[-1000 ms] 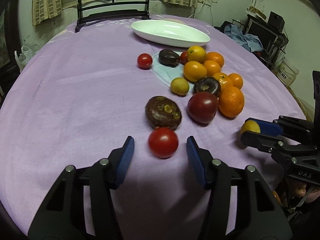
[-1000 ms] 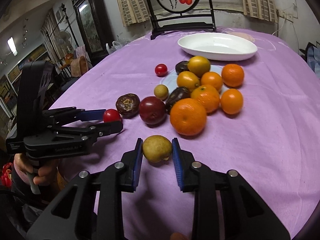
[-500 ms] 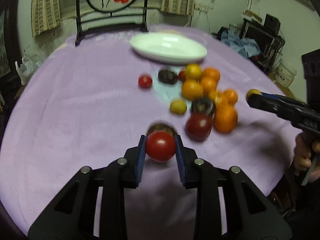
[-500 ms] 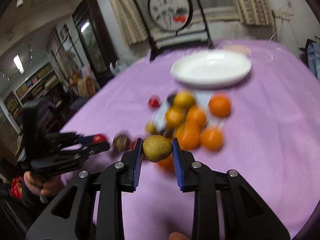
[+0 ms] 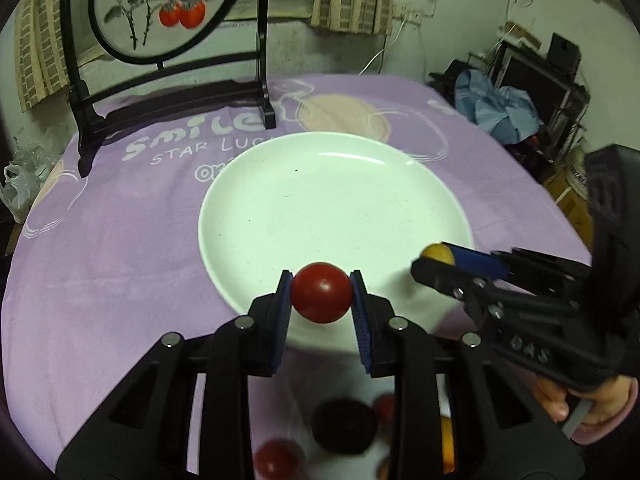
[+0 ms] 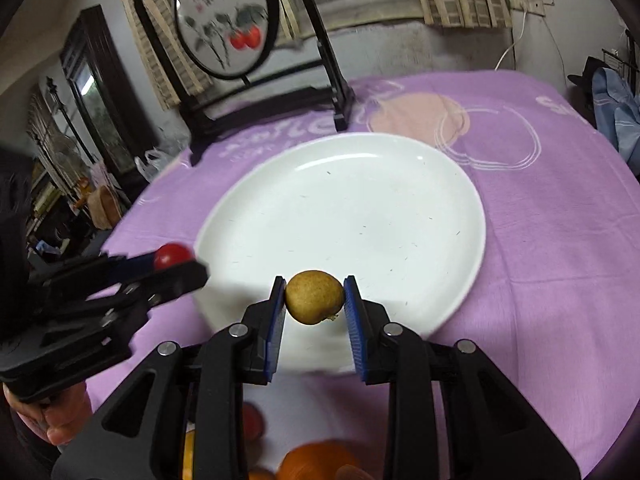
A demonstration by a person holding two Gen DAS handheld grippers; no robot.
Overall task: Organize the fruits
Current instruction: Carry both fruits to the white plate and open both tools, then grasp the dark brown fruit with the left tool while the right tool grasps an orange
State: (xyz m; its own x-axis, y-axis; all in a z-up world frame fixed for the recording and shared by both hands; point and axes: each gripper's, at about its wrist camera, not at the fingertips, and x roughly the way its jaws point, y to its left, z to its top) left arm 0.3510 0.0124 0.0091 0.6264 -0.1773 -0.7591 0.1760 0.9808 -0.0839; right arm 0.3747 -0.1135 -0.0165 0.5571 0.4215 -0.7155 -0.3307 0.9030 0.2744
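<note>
My left gripper is shut on a red tomato, held in the air over the near rim of the white plate. My right gripper is shut on a small yellow-brown fruit, also above the plate's near edge. In the left wrist view the right gripper with the yellow fruit comes in from the right. The right wrist view shows the left gripper with the tomato at the left. The plate holds nothing.
The other fruits lie below the grippers: a dark fruit, a red tomato and oranges. A black stand with a round painted screen stands behind the plate on the purple tablecloth. Clutter sits beyond the table's right edge.
The left gripper closed on the red tomato and lifted it. Both grippers carried their fruits forward from the pile to just over the near rim of the white plate.
</note>
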